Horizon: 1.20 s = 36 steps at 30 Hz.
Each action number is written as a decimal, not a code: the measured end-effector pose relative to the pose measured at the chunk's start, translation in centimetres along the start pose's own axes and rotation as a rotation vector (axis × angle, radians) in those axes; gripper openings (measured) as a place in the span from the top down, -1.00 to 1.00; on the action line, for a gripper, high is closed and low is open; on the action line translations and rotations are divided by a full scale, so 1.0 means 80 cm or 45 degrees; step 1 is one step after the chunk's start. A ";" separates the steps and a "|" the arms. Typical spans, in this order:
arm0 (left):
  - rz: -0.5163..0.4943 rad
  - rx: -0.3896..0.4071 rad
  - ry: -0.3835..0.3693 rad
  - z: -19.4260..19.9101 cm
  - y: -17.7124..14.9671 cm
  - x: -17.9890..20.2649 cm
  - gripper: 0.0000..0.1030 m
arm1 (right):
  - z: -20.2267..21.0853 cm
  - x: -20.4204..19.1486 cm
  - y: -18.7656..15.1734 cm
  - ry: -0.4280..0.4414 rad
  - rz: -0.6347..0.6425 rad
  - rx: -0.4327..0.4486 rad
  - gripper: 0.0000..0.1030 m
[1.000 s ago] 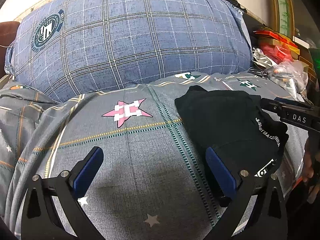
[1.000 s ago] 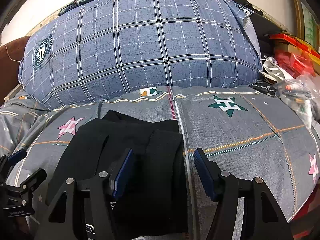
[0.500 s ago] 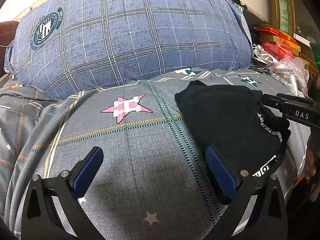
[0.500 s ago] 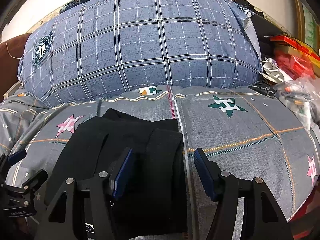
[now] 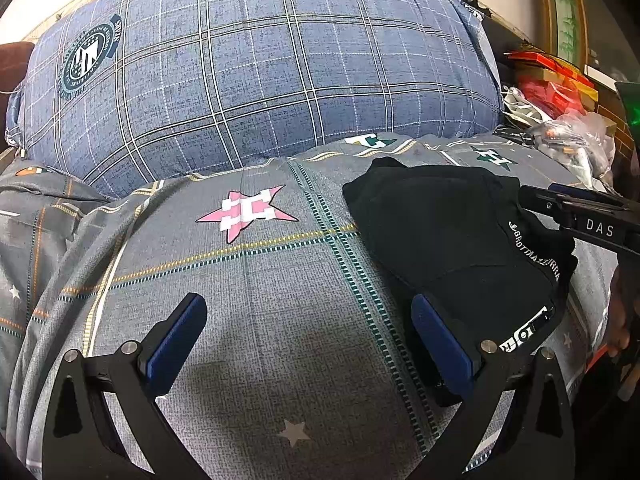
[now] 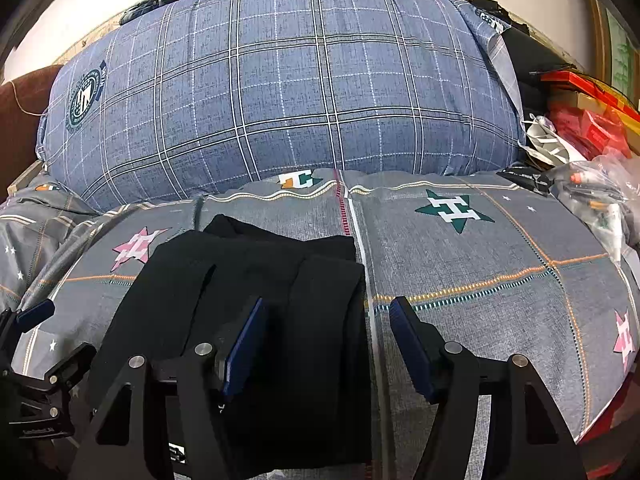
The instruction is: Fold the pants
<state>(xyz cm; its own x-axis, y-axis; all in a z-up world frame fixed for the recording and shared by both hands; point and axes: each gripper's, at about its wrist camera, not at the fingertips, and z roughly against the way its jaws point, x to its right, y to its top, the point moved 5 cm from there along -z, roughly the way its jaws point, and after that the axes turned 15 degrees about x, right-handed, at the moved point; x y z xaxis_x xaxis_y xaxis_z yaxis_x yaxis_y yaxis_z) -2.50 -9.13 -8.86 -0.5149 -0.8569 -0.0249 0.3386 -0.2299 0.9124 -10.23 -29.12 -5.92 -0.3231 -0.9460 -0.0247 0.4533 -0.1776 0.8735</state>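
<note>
The black pants (image 5: 452, 236) lie folded into a compact bundle on the grey star-patterned bed cover (image 5: 260, 280), with white waistband lettering at the near right. My left gripper (image 5: 308, 332) is open and empty, left of the bundle; its right finger sits at the pants' near-left edge. In the right wrist view the pants (image 6: 256, 280) lie at the lower left. My right gripper (image 6: 324, 336) is open, its jaws standing either side of the bundle's right edge, holding nothing. The right gripper also shows in the left wrist view (image 5: 580, 216).
A large blue plaid pillow (image 6: 280, 92) fills the back of the bed. Red boxes and plastic bags (image 6: 588, 148) clutter the right side. The left gripper (image 6: 36, 344) shows at the right wrist view's lower left. The cover (image 6: 480, 264) spreads to the right.
Both grippers stay open and nearly still; the views shift only slightly. The pants have not moved.
</note>
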 end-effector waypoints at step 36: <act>0.218 -0.162 -0.480 -0.005 -0.015 0.048 -1.00 | -0.031 0.016 -0.037 0.234 -0.365 -0.248 -0.45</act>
<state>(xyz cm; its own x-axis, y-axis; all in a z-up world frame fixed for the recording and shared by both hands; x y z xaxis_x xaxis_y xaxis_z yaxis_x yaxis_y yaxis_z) -4.57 -12.35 -10.18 -0.6866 -0.6644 0.2952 0.5263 -0.1741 0.8323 -9.92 -30.48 -9.73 -0.3137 -0.8802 -0.3563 0.5210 -0.4732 0.7104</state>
